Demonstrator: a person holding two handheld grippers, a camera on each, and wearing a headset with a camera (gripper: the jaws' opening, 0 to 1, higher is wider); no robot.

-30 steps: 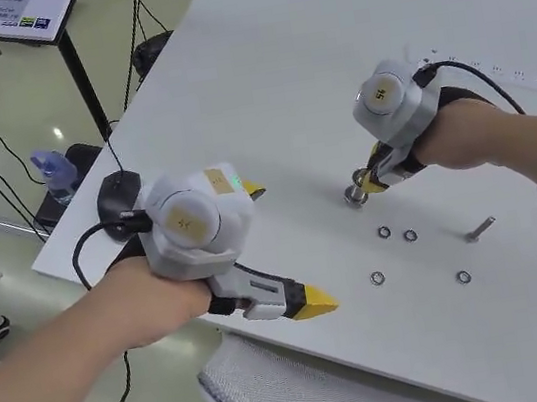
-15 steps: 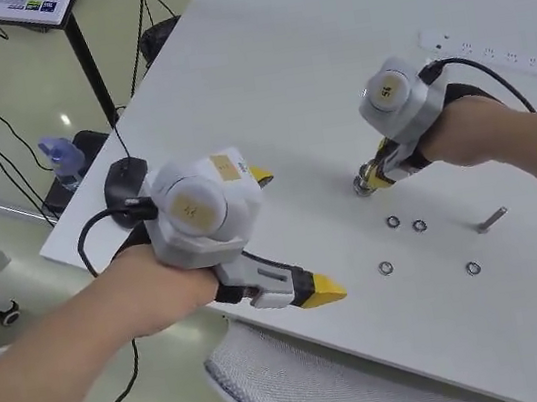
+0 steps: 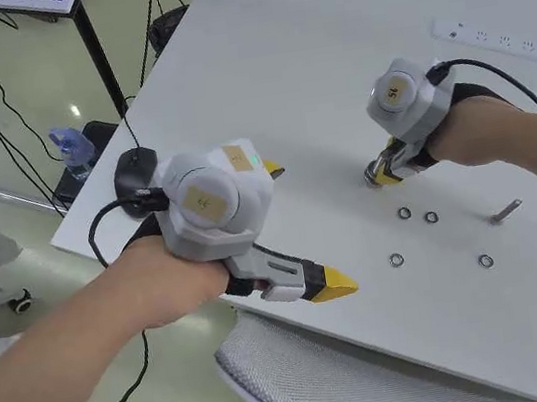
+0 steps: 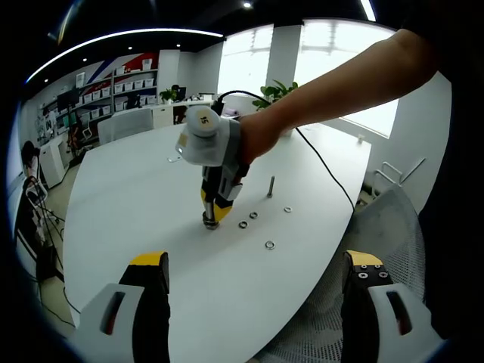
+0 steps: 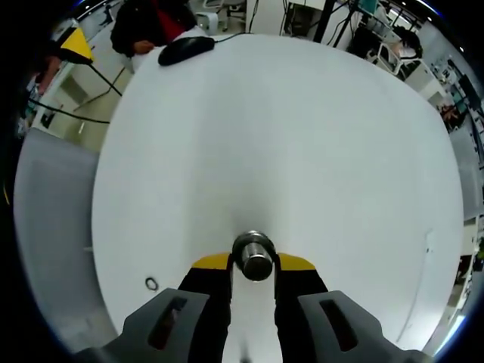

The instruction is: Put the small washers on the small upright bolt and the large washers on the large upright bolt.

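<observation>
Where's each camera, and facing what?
Head view: on the headset, looking forward and down at the table; both forearms, the left gripper and the right gripper show.
Left gripper view: on the left gripper, facing the right gripper across the table; its own open jaws show.
Right gripper view: on the right gripper, facing the large bolt between its jaws.
Shared: head and left gripper views both show four washers and the small bolt.

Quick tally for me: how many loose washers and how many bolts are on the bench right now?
Loose washers: 4
Bolts: 2 (large bolt in the right gripper, small bolt standing free)
Total: 6
</observation>
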